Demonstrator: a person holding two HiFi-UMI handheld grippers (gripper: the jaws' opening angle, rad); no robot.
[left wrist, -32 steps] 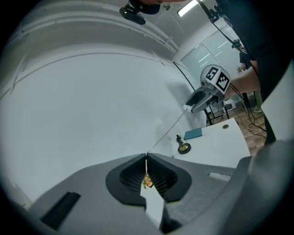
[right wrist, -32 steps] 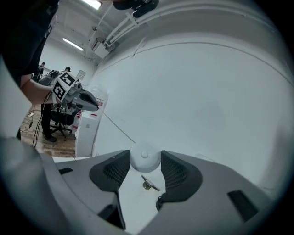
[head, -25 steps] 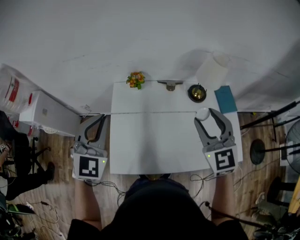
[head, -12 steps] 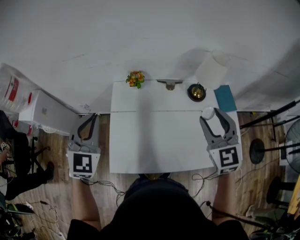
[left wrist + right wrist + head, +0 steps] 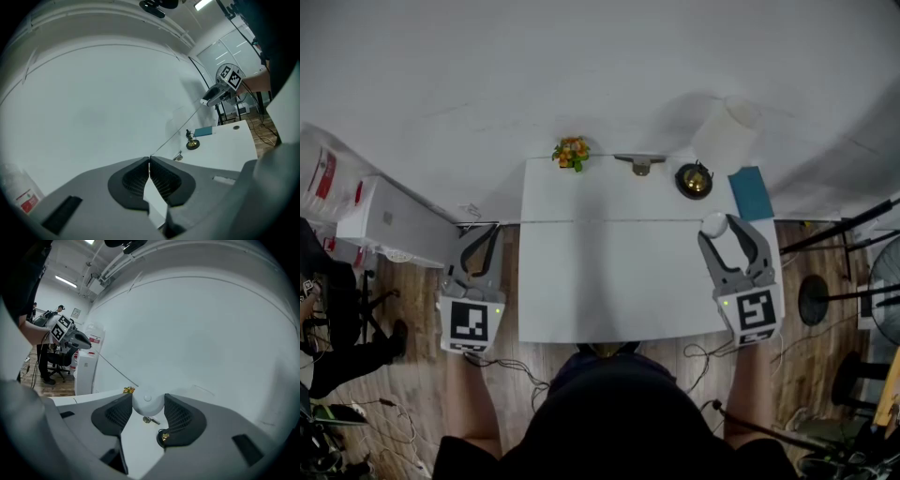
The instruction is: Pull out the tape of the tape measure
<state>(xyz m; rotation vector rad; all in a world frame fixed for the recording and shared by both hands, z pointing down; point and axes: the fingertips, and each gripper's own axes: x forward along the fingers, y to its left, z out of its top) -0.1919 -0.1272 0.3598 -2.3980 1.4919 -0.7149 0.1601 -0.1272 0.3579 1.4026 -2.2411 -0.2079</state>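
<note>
A white round tape measure (image 5: 714, 225) sits between the jaws of my right gripper (image 5: 719, 228), which is shut on its case (image 5: 147, 402) over the table's right side. A thin tape (image 5: 600, 222) runs from the case leftward across the white table (image 5: 609, 300) to my left gripper (image 5: 478, 230). My left gripper hangs beyond the table's left edge and is shut on the tape's end (image 5: 149, 159). The tape (image 5: 178, 133) shows as a fine taut line in the left gripper view. It also stretches toward the left gripper (image 5: 70, 336) in the right gripper view.
Along the table's back edge stand a small flower ornament (image 5: 571, 155), a metal piece (image 5: 640, 168), a brass ornament (image 5: 695, 183) and a teal book (image 5: 751, 195). A white lamp shade (image 5: 725, 139) rises behind. A white cabinet (image 5: 394, 225) stands left, and stands and cables lie right.
My left gripper has moved left, off the table's edge, drawing more tape out. The right gripper shifted slightly right with the case.
</note>
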